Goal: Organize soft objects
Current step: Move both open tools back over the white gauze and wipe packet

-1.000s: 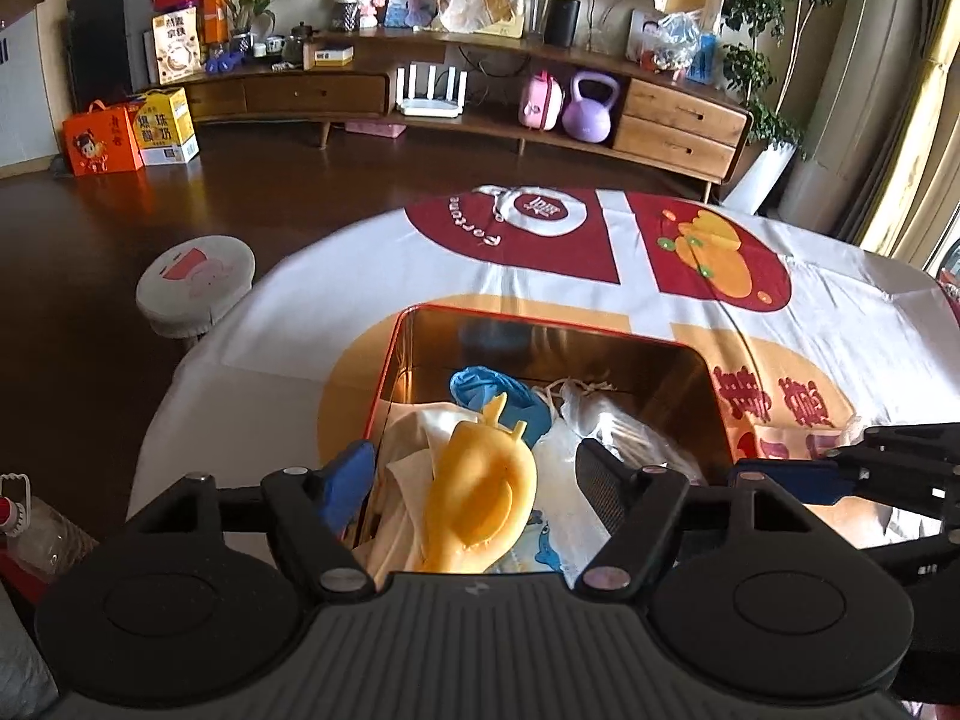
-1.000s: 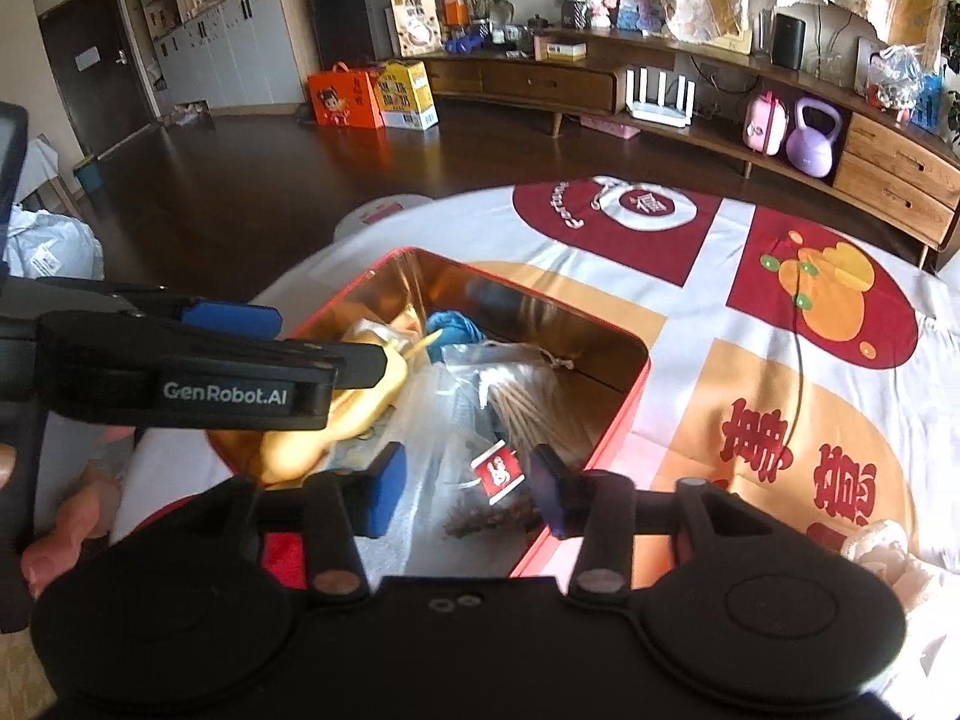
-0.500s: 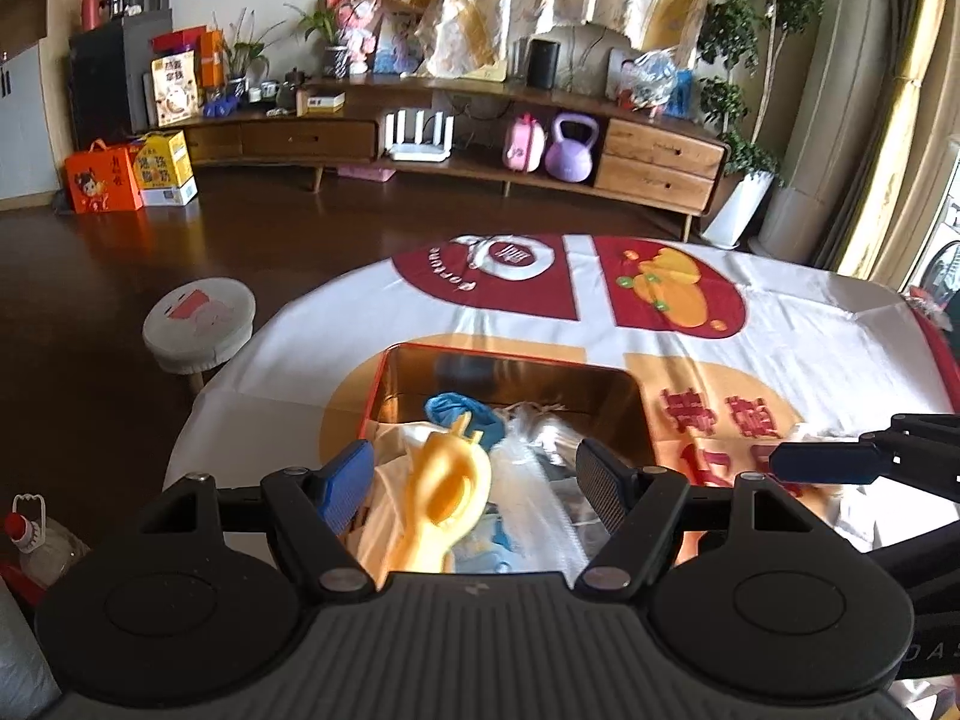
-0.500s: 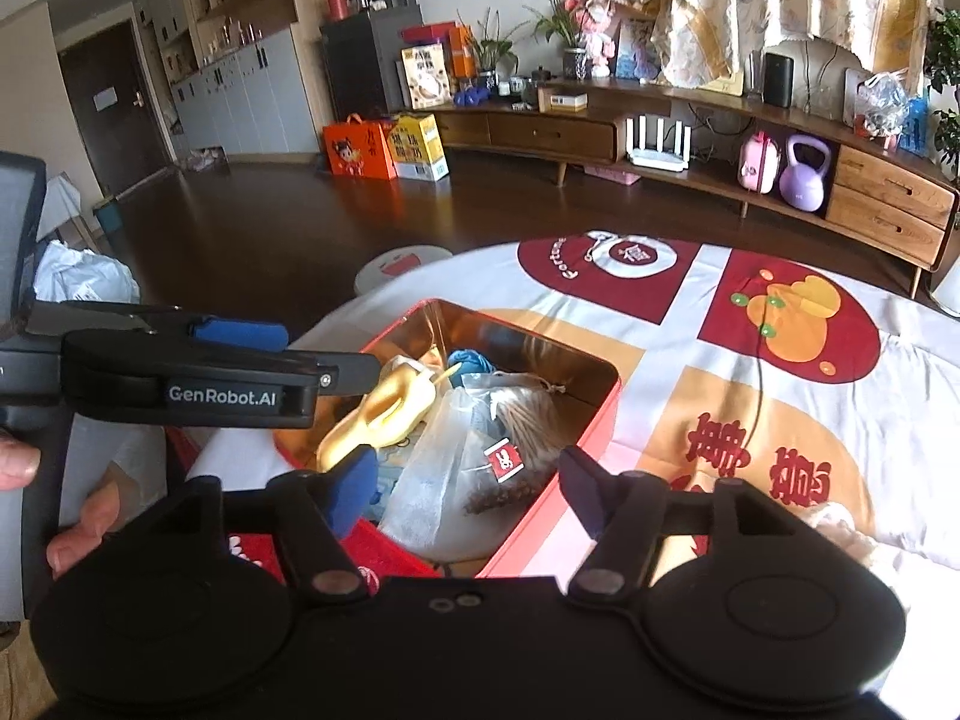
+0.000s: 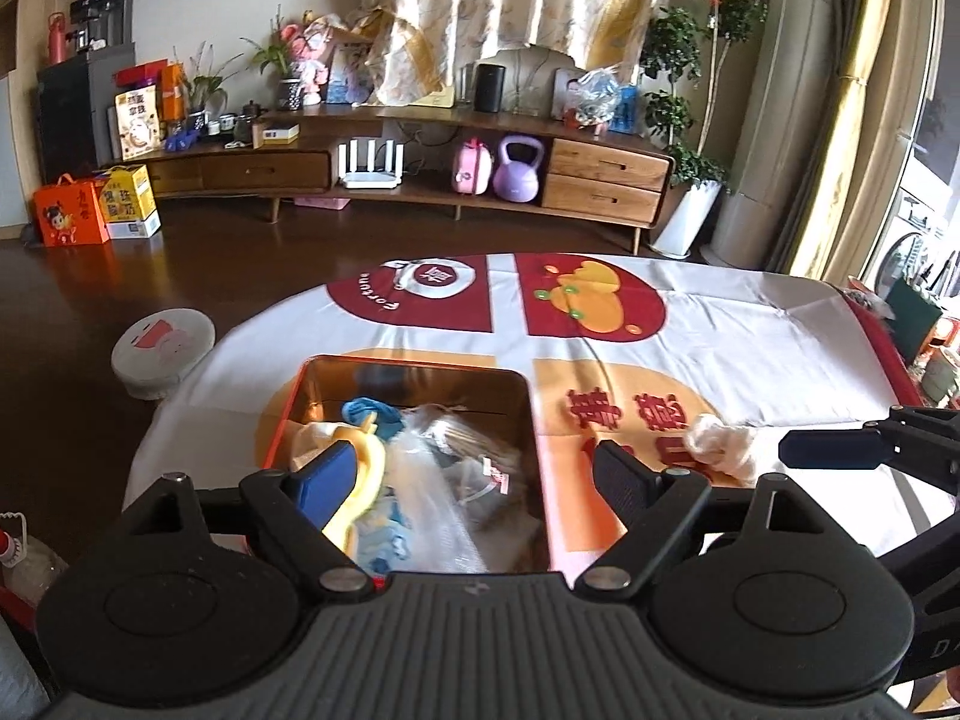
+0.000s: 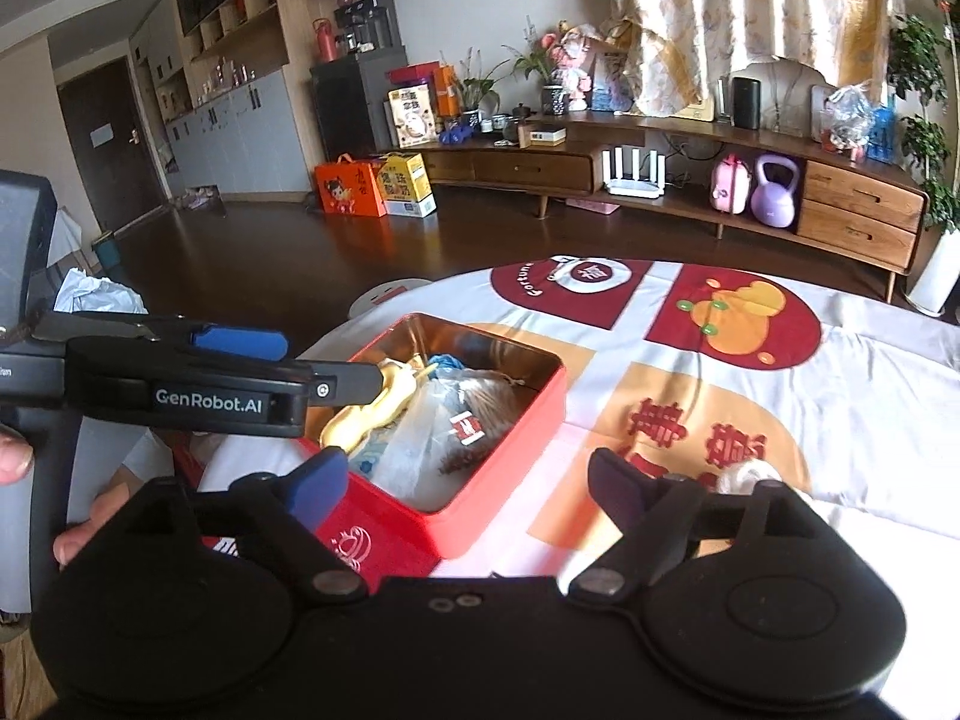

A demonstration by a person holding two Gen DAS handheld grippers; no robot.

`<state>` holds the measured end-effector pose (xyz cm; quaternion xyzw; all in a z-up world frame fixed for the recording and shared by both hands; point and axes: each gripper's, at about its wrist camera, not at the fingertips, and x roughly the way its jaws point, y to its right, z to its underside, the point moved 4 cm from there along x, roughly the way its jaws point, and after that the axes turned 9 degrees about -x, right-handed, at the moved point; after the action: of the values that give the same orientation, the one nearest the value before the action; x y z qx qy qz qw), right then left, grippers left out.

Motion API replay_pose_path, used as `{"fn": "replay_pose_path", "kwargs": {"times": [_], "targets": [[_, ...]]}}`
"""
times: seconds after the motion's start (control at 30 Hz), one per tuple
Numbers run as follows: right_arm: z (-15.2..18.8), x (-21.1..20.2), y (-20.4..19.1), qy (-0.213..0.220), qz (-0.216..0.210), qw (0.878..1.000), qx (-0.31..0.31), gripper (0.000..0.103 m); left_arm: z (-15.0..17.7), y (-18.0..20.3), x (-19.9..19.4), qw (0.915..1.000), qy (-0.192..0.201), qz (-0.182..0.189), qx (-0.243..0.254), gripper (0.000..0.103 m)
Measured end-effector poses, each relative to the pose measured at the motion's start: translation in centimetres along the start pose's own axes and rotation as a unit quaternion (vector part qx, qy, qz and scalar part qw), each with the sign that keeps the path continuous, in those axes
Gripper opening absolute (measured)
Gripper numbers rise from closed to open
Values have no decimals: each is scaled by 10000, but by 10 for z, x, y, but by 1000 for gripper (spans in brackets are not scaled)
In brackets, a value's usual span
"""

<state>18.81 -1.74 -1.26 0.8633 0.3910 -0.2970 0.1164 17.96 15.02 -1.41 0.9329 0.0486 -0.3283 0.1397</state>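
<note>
Left wrist view: left gripper [image 5: 474, 471] hanging over the near end of the red tin [image 5: 288, 414], jaws spread wide, nothing between them. Inside the tin, a yellow soft toy [image 5: 367, 468] against the left side, a blue soft item [image 5: 369, 411] toward the far end, a clear plastic bag [image 5: 432, 480] filling the middle. Out on the desk [image 5: 750, 336], a white crumpled soft piece [image 5: 723, 441] just right of the tin, near the other gripper's tip.

Right wrist view: right gripper [image 6: 471, 480] above the tin's [image 6: 510, 450] near right corner, jaws likewise spread and empty. White piece [image 6: 744, 474] peeking just beyond the right finger [image 6: 618, 489]. Left gripper [image 6: 288, 369] reaching in from the left, above the yellow toy [image 6: 360, 420].
</note>
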Motion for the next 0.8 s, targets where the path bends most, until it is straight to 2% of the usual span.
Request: {"fn": "replay_pose_path", "kwargs": {"times": [0.1,0.27,0.57,0.8], "targets": [[9,-11,9,53,119,9999,53,94,5,14,0,10000,-14,94,25,86],[28,-29,27,110,234,9994,210,99,15,39,2,9993,-32,371,57,100],[71,-52,64,-42,780,9969,46,99,29,92,25,9977,-132,632,203,100],[99,-56,98,-189,1008,9943,276,99,35,128,53,9970,-245,652,328,101]]}}
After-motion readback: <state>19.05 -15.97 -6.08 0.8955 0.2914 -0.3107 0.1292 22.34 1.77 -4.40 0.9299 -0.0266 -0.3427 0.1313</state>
